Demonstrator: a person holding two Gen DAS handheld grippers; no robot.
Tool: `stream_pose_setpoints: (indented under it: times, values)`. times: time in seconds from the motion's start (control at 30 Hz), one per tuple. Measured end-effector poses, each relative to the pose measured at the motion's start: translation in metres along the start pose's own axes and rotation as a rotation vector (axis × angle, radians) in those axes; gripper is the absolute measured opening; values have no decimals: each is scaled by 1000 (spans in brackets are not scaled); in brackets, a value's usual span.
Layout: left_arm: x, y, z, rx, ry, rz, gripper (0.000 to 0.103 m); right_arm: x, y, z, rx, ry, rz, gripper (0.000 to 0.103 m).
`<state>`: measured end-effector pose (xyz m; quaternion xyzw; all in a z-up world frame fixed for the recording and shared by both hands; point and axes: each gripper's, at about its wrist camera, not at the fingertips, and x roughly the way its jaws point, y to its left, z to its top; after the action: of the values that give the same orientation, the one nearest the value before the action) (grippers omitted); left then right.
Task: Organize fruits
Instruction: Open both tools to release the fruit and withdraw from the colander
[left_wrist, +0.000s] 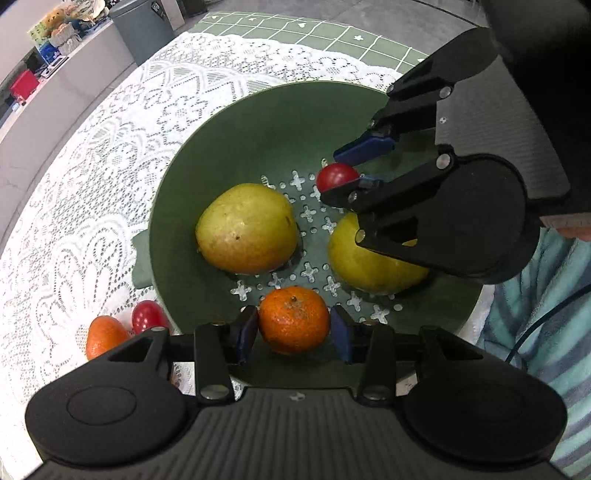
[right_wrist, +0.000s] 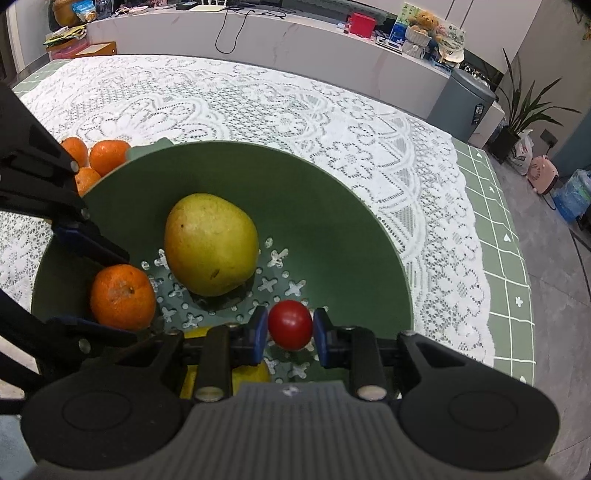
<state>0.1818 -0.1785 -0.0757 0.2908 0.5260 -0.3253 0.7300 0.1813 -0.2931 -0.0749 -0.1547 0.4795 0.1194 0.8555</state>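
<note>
A green colander bowl (left_wrist: 258, 122) (right_wrist: 332, 206) sits on the lace cloth. It holds two yellow-green pears (left_wrist: 246, 228) (left_wrist: 369, 269) (right_wrist: 210, 243). My left gripper (left_wrist: 293, 330) is inside the bowl with its blue pads on either side of an orange mandarin (left_wrist: 293, 319) (right_wrist: 123, 297), with small gaps showing. My right gripper (right_wrist: 290, 330) (left_wrist: 351, 166) is also in the bowl, its pads around a red cherry tomato (right_wrist: 290, 324) (left_wrist: 336, 176), with narrow gaps.
Outside the bowl on the white lace cloth (left_wrist: 92, 184) lie a mandarin (left_wrist: 105, 336) and a red tomato (left_wrist: 147, 315); three mandarins (right_wrist: 99, 157) show in the right wrist view. A green checked tablecloth (right_wrist: 495, 206) lies beneath. A striped towel (left_wrist: 546, 332) is at the right.
</note>
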Motion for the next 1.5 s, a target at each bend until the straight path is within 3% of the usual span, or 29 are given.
stream_pose_setpoints:
  times: [0.5, 0.63, 0.73, 0.83, 1.13, 1.5]
  values:
    - [1, 1, -1, -39, -14, -9, 50, -4, 0, -4, 16, -20, 7, 25]
    - [0, -1, -2, -49, -25, -3, 54, -8, -3, -5, 31, -34, 18, 41]
    - [-5, -3, -5, -50, -38, 5, 56, -11, -4, -6, 42, -46, 28, 43]
    - [-12, -4, -9, -57, -57, 10, 59, -17, -4, -7, 47, -63, 29, 52]
    - [-50, 1, -33, -129, -181, 26, 60, -46, 4, -13, 89, -154, -34, 64]
    - [-95, 16, -83, -291, -348, 107, 62, -83, 33, -28, 223, -322, -108, 64]
